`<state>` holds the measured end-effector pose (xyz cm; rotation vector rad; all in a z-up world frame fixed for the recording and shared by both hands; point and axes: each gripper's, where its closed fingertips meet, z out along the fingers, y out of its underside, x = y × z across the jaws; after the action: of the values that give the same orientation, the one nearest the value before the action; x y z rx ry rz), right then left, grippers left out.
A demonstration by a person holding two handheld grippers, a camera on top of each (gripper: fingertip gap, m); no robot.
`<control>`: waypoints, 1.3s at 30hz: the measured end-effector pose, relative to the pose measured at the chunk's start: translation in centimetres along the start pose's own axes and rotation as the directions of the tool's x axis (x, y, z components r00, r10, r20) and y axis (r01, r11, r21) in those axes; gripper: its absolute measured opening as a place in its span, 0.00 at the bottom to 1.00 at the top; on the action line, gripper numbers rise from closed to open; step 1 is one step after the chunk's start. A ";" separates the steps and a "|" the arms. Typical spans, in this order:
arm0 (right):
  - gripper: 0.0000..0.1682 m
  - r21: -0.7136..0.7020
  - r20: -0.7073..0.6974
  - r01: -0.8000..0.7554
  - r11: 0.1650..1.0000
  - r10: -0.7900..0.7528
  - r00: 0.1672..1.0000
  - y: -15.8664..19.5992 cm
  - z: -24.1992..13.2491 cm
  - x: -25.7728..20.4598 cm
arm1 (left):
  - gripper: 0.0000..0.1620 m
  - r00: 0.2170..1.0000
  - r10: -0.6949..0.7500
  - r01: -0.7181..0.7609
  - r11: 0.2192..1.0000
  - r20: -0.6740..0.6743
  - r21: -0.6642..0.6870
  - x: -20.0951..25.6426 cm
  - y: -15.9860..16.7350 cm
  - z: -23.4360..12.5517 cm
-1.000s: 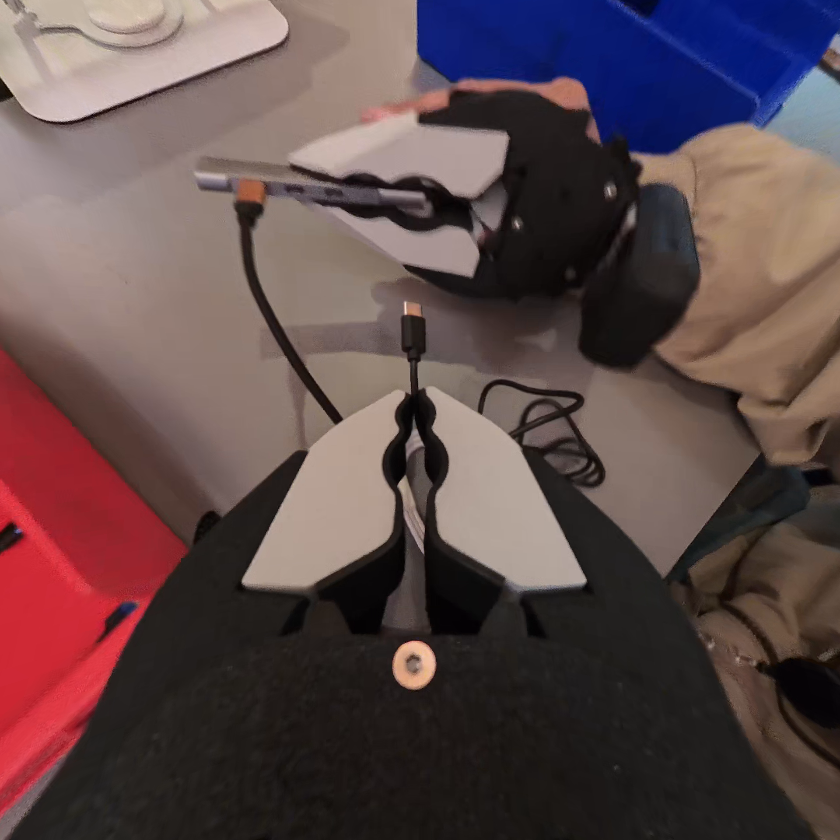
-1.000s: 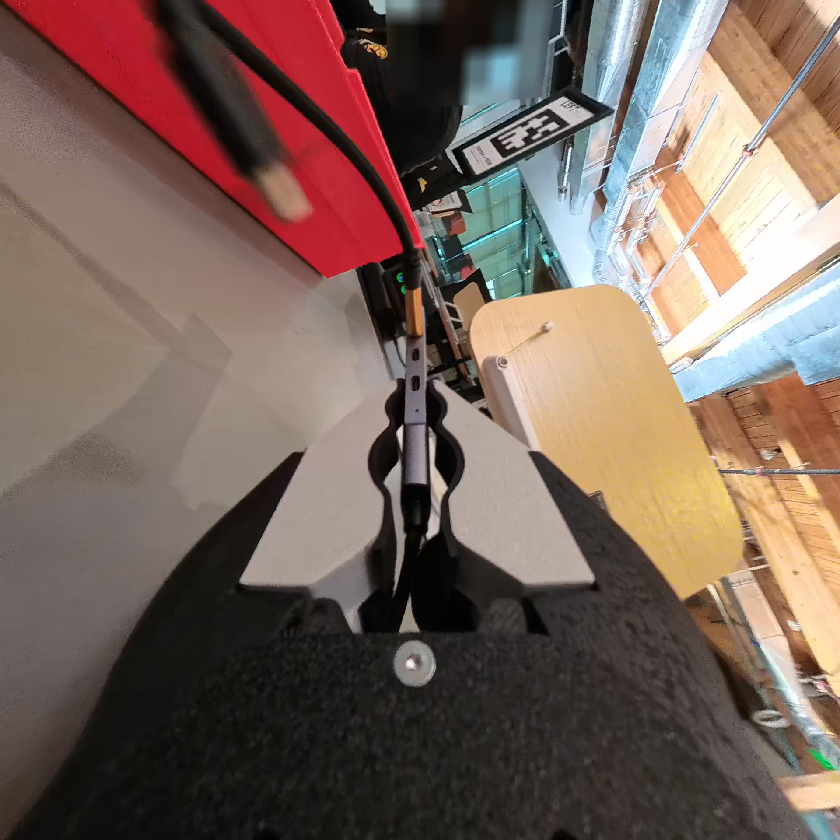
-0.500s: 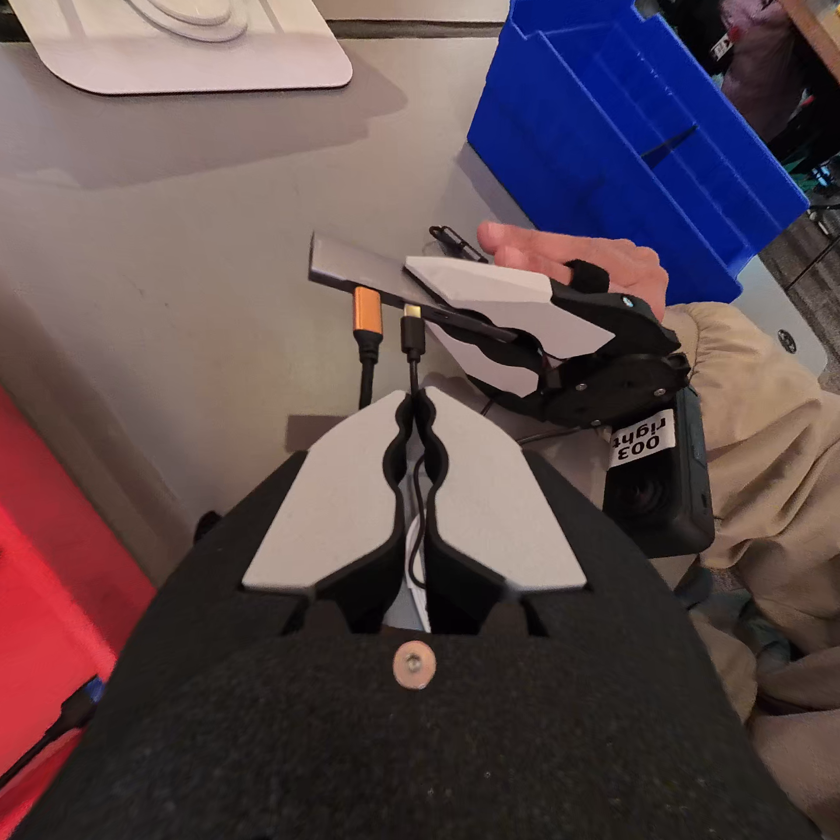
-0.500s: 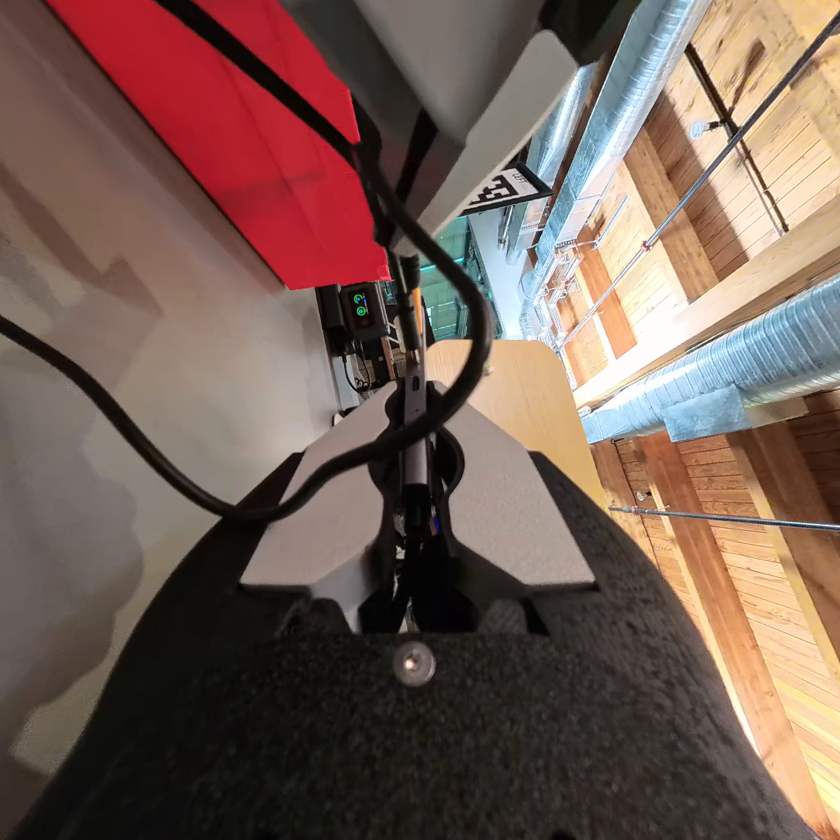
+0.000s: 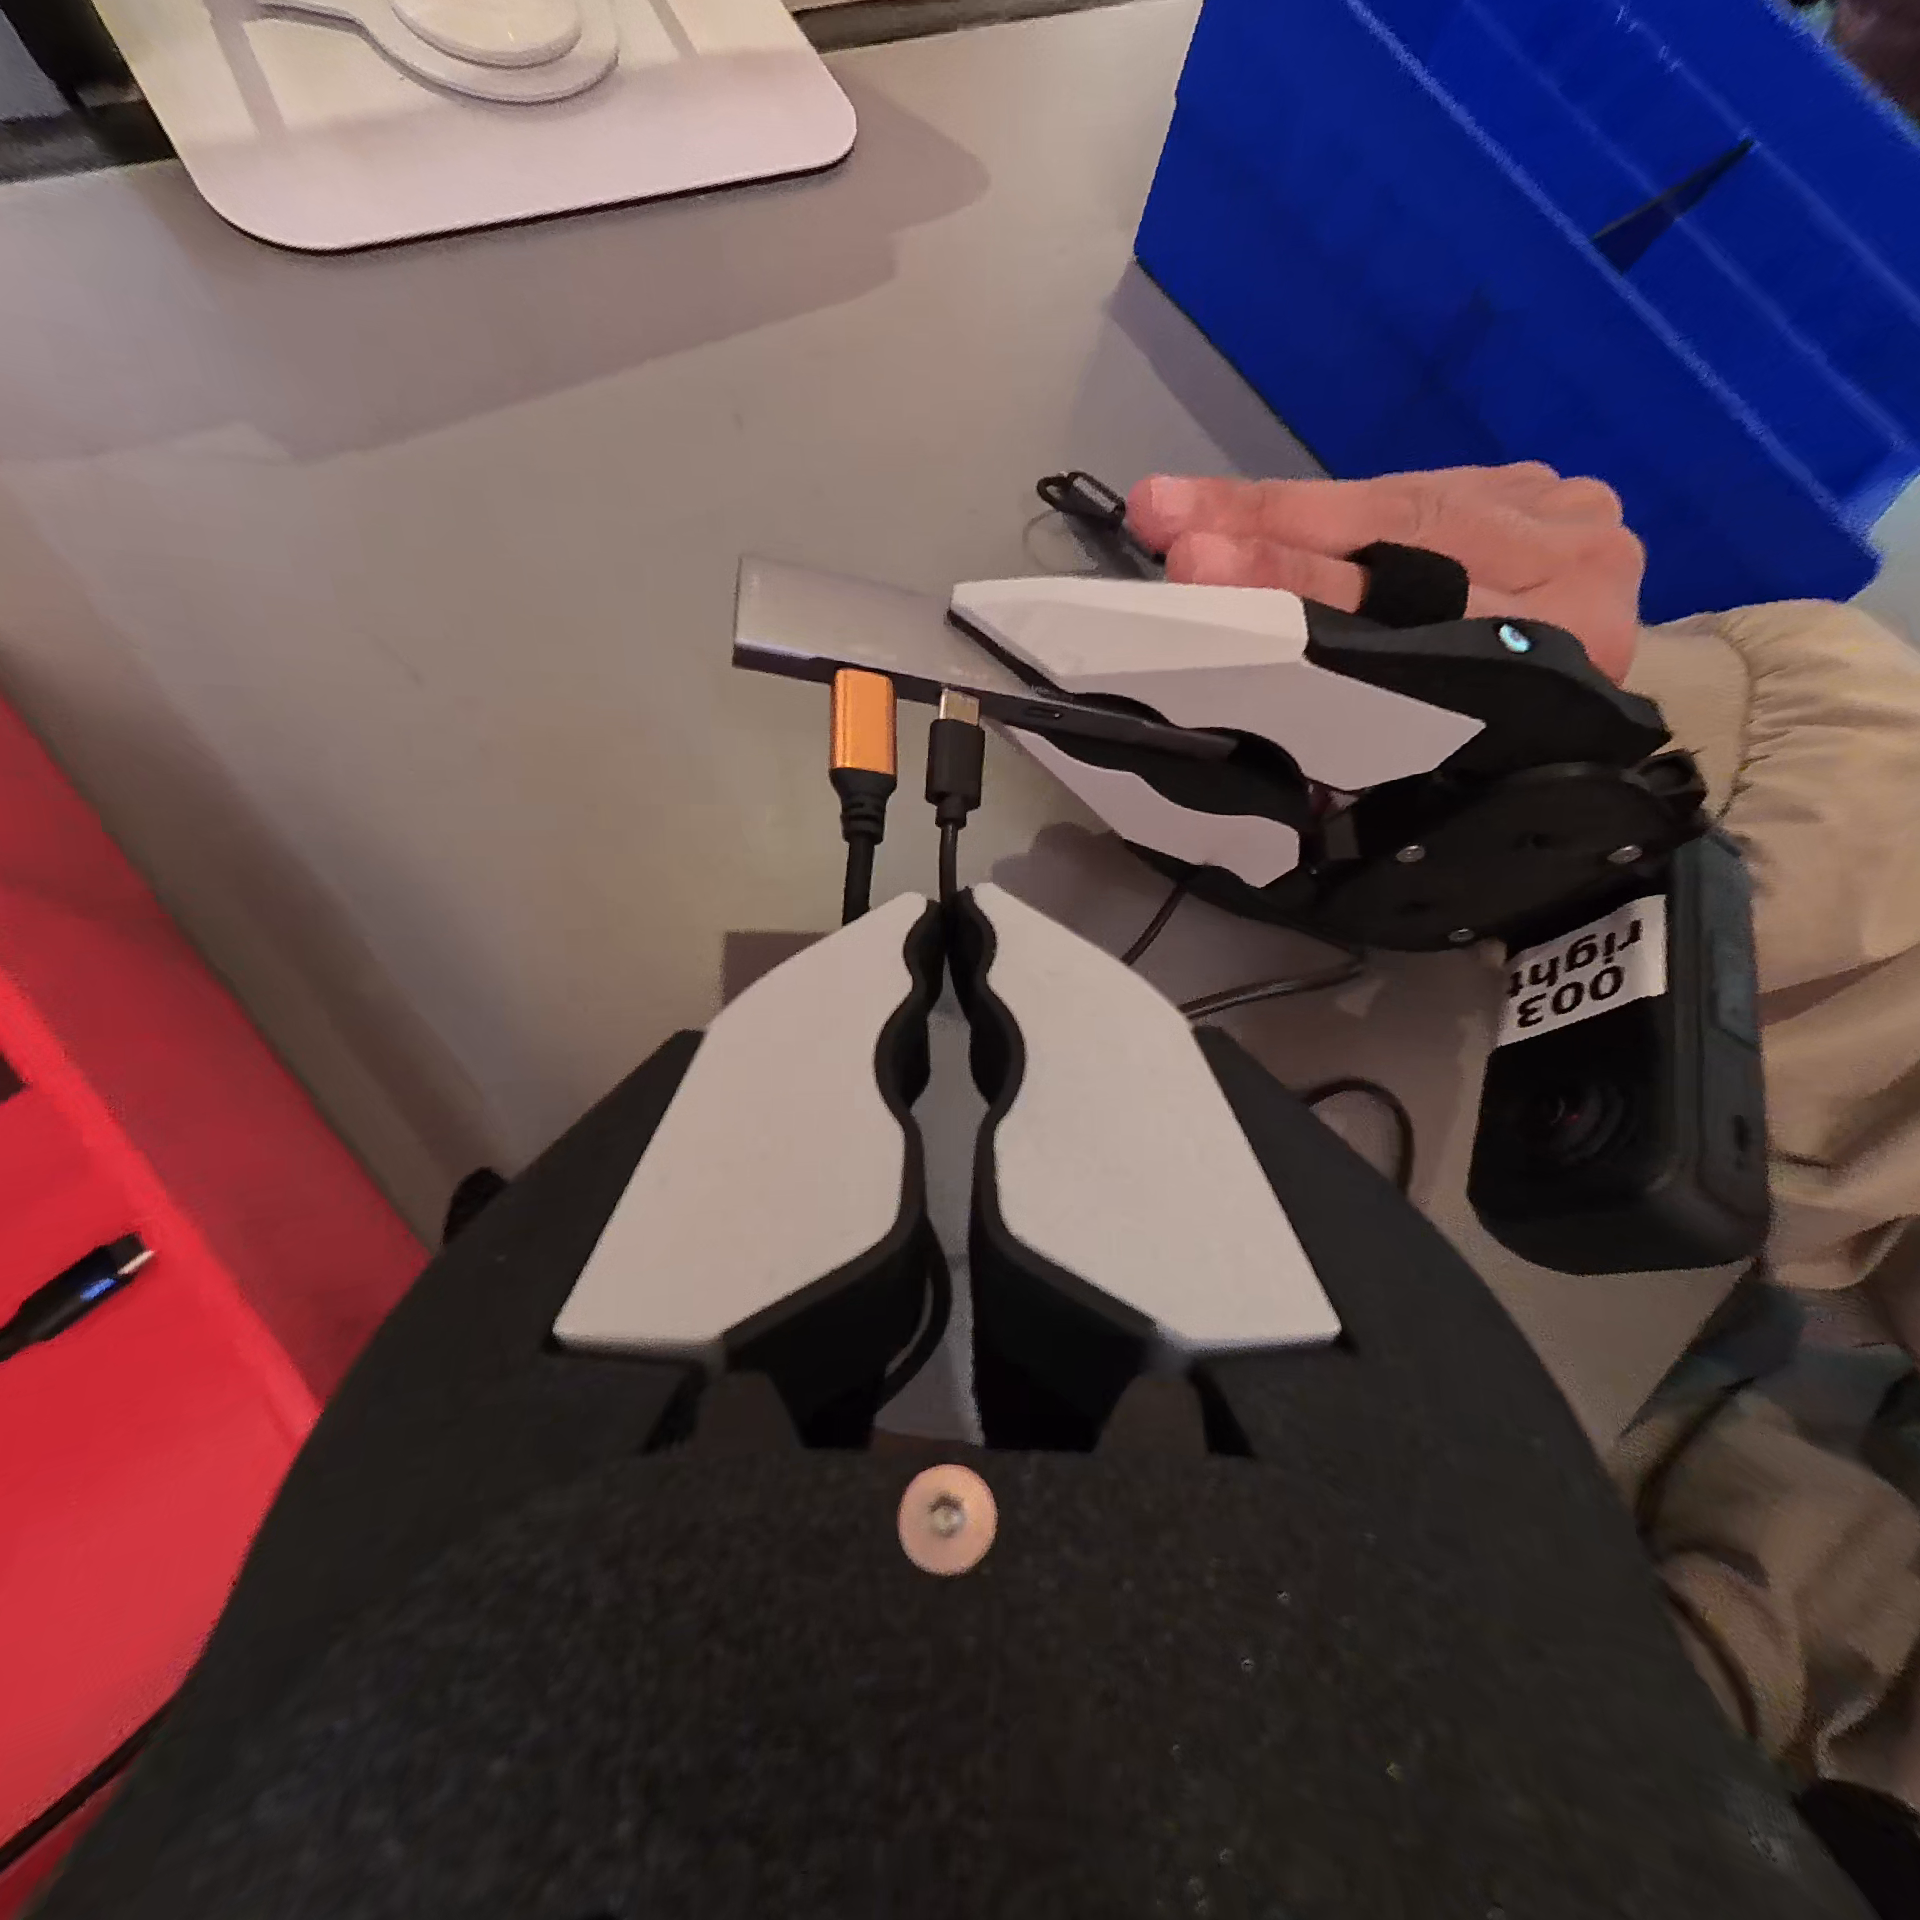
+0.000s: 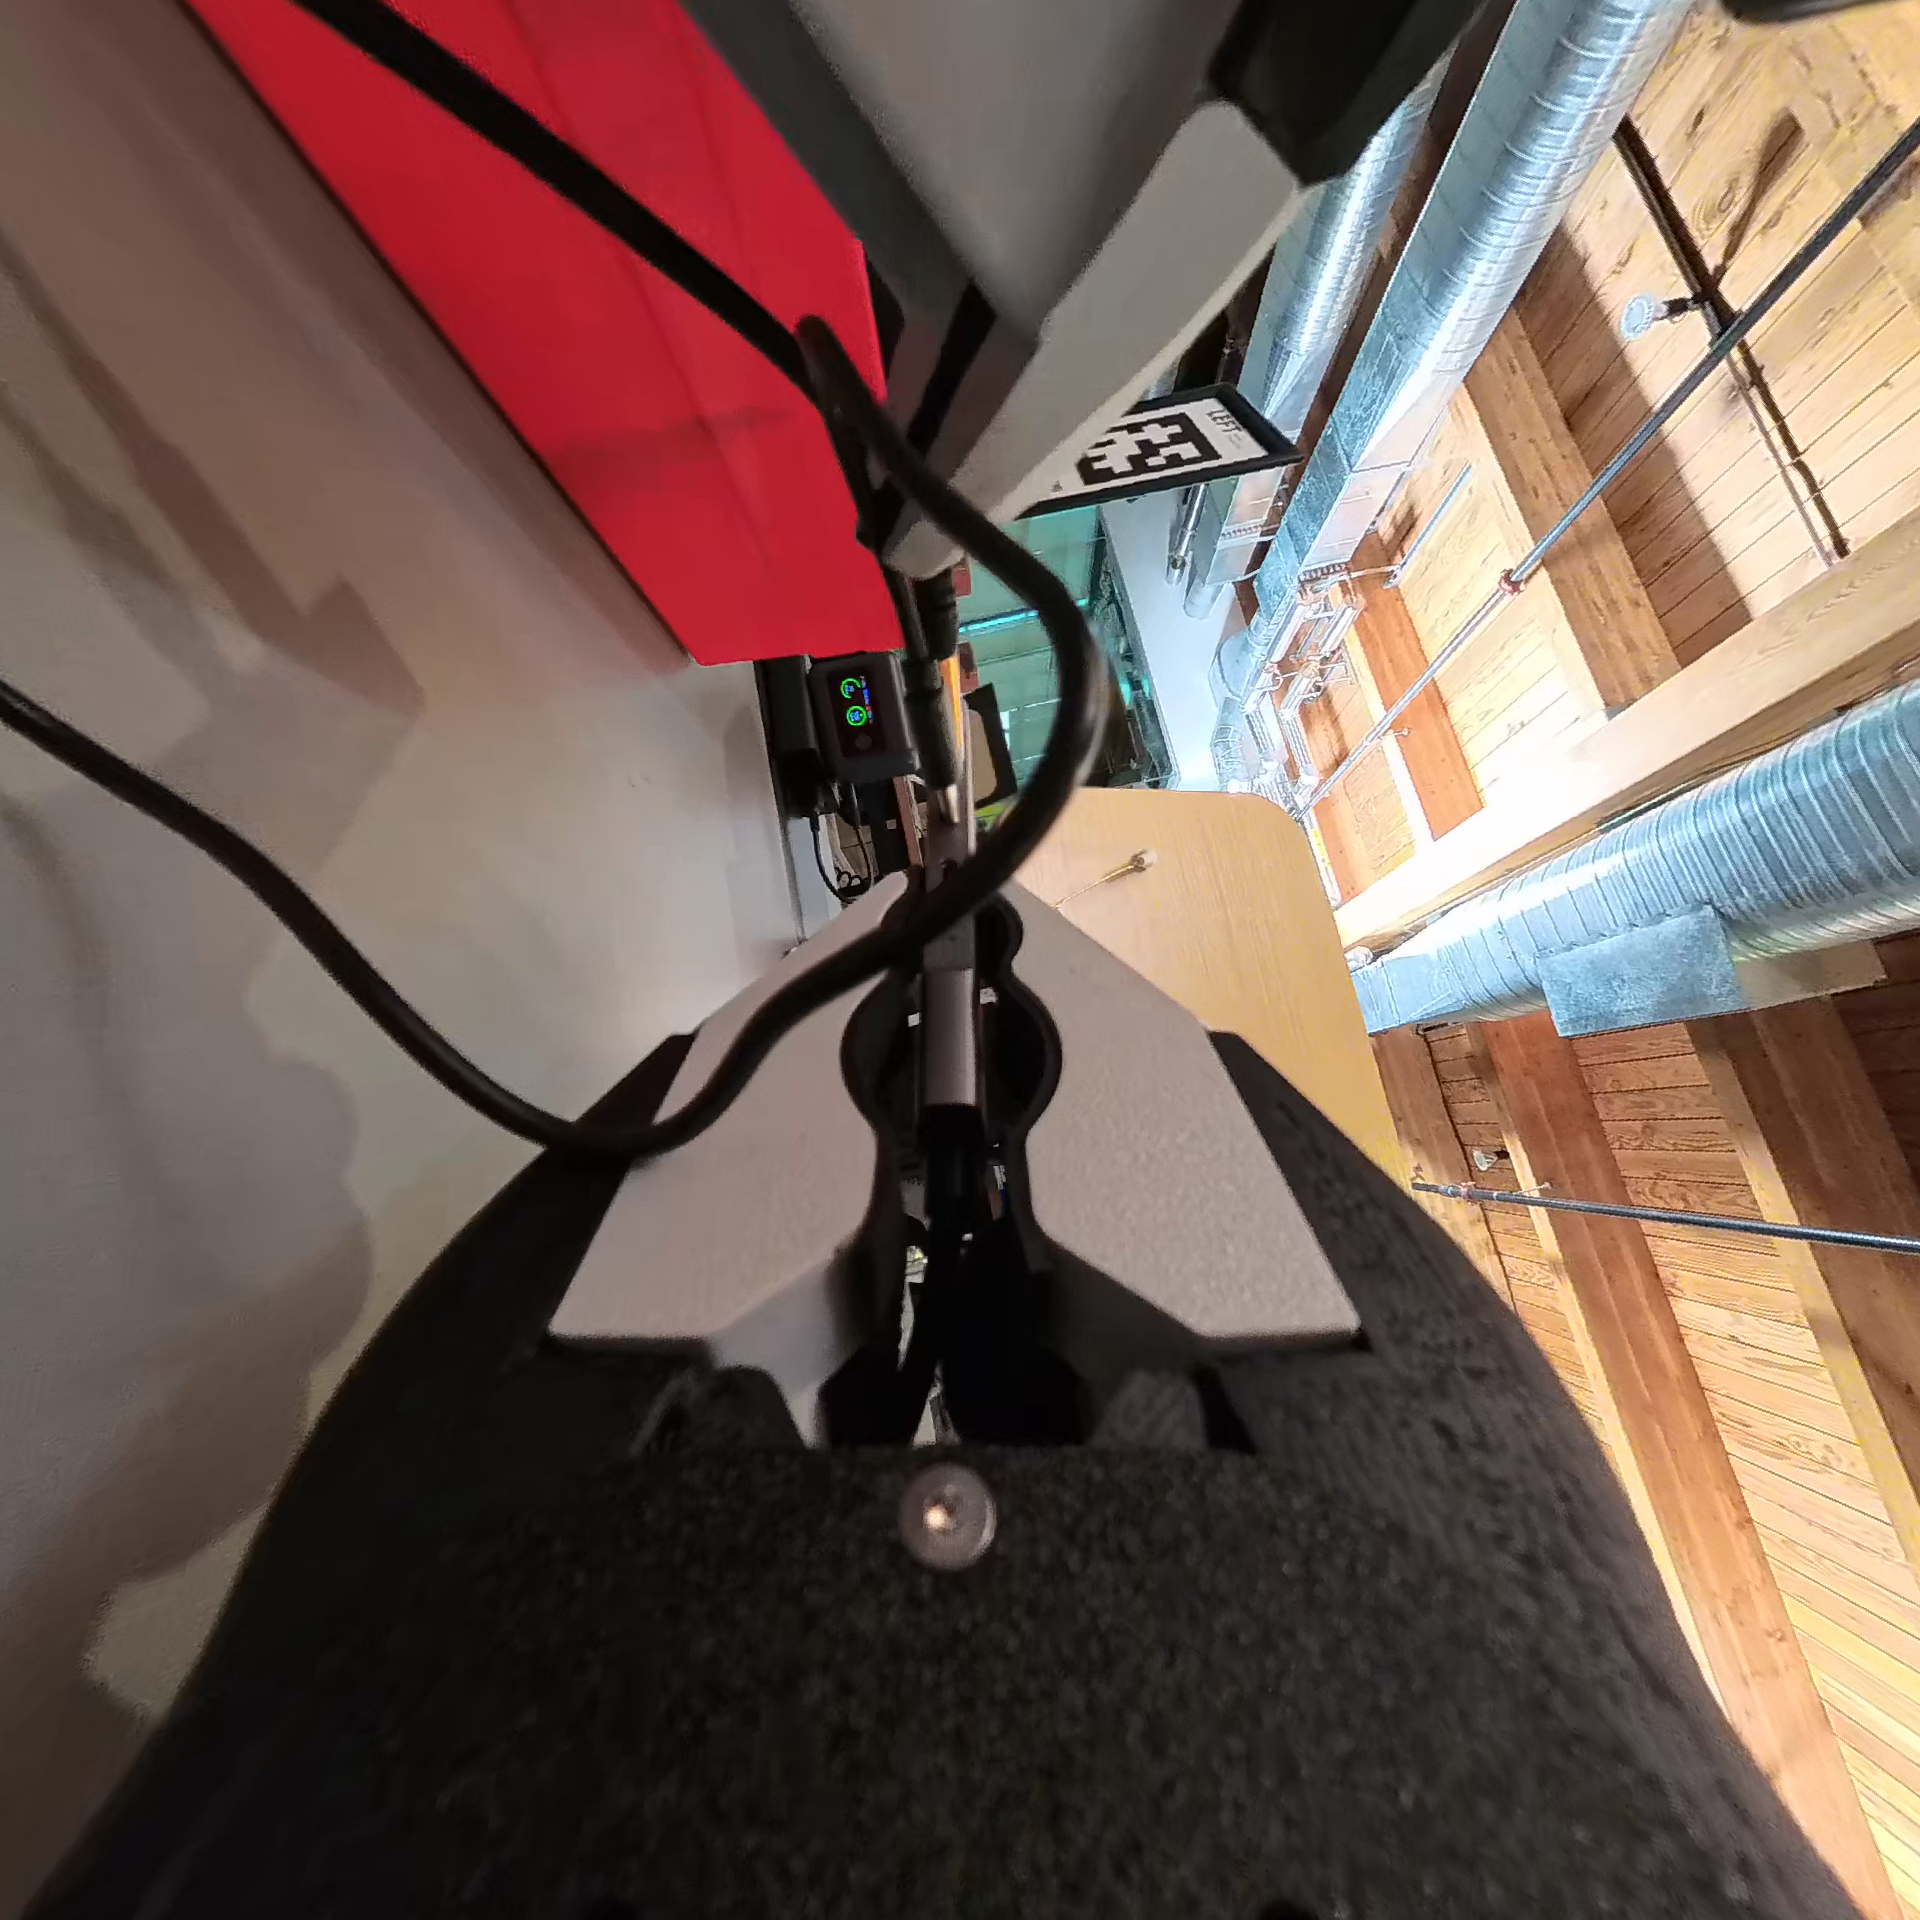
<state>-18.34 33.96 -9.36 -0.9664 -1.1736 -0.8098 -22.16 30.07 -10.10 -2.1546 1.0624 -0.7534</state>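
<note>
Red bin (image 5: 156, 1091) lies leftmost; the left gripper (image 5: 948, 914) pinches a thin black cable (image 5: 954, 758), its plug tip just beneath the grey hub (image 5: 831, 623) clamped flat by the right gripper (image 5: 997, 675)

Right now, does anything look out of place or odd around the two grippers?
A thick black cable loops across the right gripper, draped over one finger. It hangs from the orange plug.
</note>
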 end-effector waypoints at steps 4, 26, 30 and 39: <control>0.04 0.000 0.008 -0.002 1.000 0.002 1.000 0.0 0.0 -0.2 | 0.01 1.000 0.020 -0.020 1.000 0.012 -0.017 0.1 0.3 0.3; 0.04 -0.025 0.032 -0.042 0.999 0.043 0.999 0.1 -0.1 -0.2 | 0.01 0.975 0.176 -0.188 0.979 0.136 0.083 0.4 -1.0 0.4; 0.04 -0.015 0.016 -0.042 0.999 0.042 0.999 0.0 -0.2 0.2 | 0.01 0.933 0.272 -0.288 0.957 0.238 0.035 -0.2 -0.9 0.3; 0.04 -0.009 0.006 -0.015 1.000 0.015 1.000 -0.9 -0.5 0.4 | 0.01 0.836 0.400 -0.434 0.901 0.375 0.006 -0.5 -0.7 1.0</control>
<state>-18.88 33.19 -8.85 -0.9847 -1.1674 -0.8014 -21.41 31.10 -10.37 -1.7937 1.2074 -0.1785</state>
